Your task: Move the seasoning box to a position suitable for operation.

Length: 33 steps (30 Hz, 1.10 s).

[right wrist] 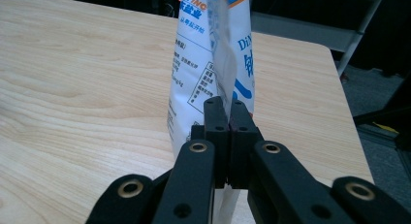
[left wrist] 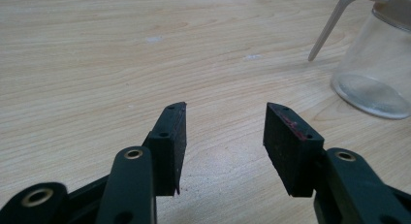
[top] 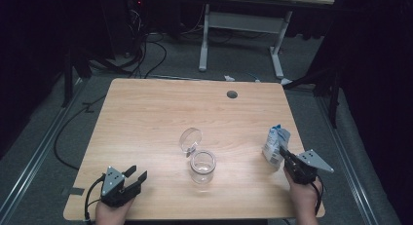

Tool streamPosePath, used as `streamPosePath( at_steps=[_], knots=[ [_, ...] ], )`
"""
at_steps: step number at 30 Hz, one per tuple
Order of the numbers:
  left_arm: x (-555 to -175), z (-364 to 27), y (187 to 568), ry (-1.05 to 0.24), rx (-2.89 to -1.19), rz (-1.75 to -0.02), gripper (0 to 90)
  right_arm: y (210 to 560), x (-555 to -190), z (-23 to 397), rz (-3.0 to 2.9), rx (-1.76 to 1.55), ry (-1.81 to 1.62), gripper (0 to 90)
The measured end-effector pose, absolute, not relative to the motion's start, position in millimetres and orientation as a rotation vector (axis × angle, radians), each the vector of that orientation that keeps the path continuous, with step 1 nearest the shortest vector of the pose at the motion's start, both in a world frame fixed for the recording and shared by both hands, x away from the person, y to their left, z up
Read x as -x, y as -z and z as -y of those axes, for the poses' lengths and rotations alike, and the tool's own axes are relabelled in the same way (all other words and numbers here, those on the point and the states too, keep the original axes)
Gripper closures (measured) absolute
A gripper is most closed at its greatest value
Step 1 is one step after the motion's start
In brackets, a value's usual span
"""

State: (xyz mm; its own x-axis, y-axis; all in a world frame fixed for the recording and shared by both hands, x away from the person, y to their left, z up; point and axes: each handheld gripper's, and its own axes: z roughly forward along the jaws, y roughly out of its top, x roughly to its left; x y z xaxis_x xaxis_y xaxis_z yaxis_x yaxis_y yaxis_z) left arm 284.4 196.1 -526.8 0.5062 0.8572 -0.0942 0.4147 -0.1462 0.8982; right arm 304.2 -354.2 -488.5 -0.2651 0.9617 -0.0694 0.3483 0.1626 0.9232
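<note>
White salt bag [right wrist: 194, 83] stands pinched in my right claw [right wrist: 225, 112] on the counter [top: 146, 118]. My left claw [left wrist: 225, 132] rests open near the glass jar [top: 202, 166].

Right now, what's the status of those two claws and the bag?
Right claw shut on bag's edge. Left claw open, idle. Open jar mid-table, nothing between.

A white desk frame [top: 241, 37] (cables [top: 141, 49] beside) stands beyond.
</note>
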Motion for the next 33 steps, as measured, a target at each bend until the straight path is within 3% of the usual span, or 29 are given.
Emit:
streamPosePath(
  at_steps=[15,33],
  knots=[
    [-283.0,-194.2,524.6,-0.550,-1.739,-1.043,50.8,481.2,-300.6,349.9,-1.761,-1.265,-1.158,90.0],
    [-284.2,-190.7,523.4,-0.522,-1.727,-1.015,50.4,471.6,-293.0,308.5,-1.887,-1.167,-1.286,90.0]
  ],
)
